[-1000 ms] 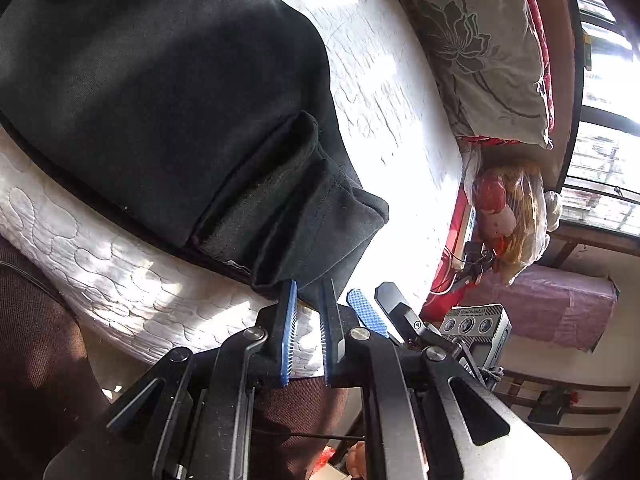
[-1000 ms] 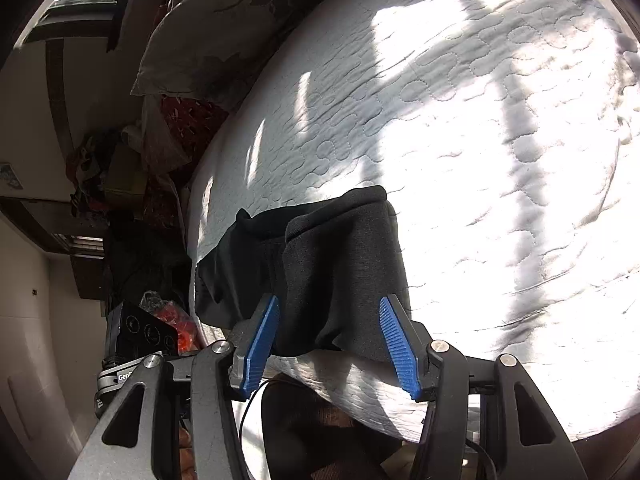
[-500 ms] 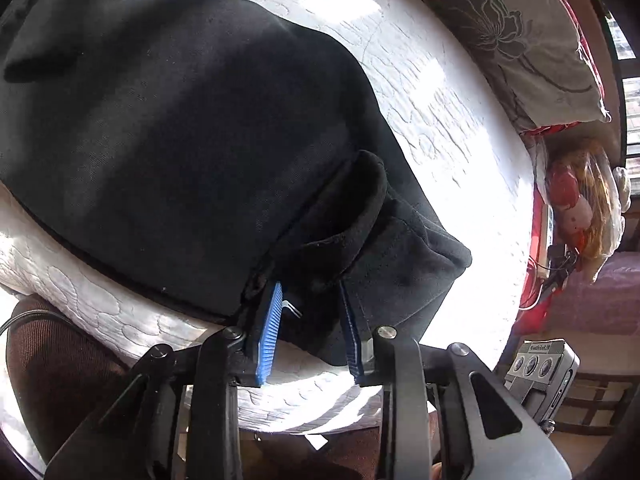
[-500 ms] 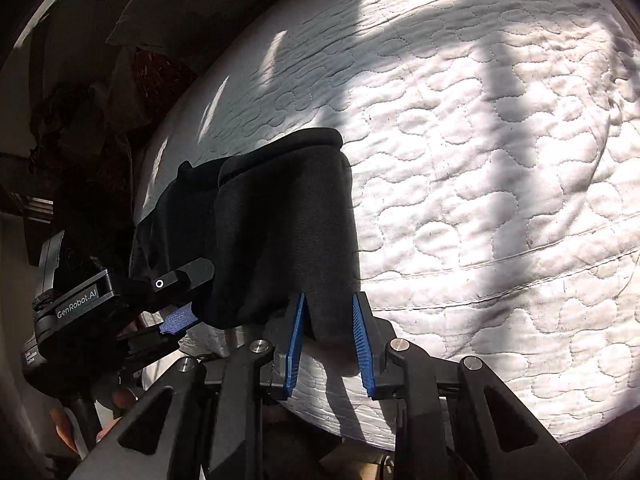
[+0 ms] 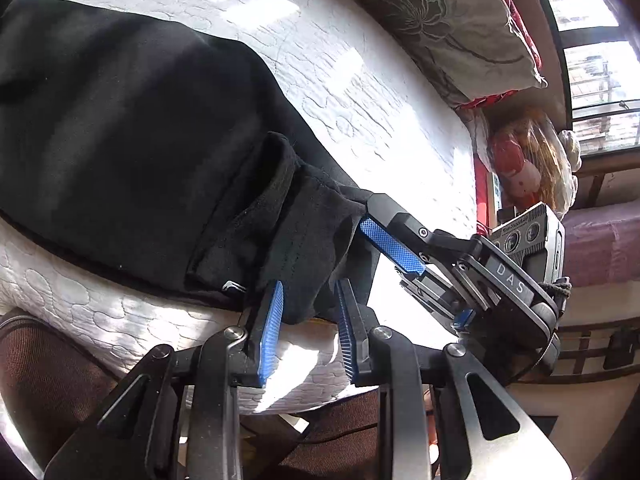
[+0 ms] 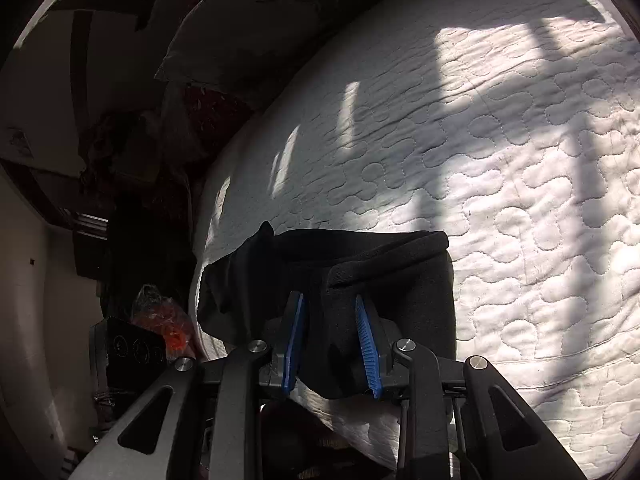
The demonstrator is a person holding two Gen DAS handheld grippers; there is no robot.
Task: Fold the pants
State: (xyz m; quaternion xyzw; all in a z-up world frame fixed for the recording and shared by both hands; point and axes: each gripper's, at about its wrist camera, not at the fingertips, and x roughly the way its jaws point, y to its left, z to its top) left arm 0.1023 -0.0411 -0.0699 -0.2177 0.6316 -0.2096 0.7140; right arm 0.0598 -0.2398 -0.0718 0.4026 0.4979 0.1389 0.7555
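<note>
Pants (image 5: 132,152) lie mostly flat on bed (image 5: 360,92); near hem is pinched by left claw (image 5: 308,316) and right claw (image 6: 330,344); fold not yet made.

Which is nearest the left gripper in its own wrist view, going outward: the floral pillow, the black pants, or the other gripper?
1. black pants, between the left gripper fingers.
2. right gripper, just right.
3. floral pillow, far, upper right.
</note>
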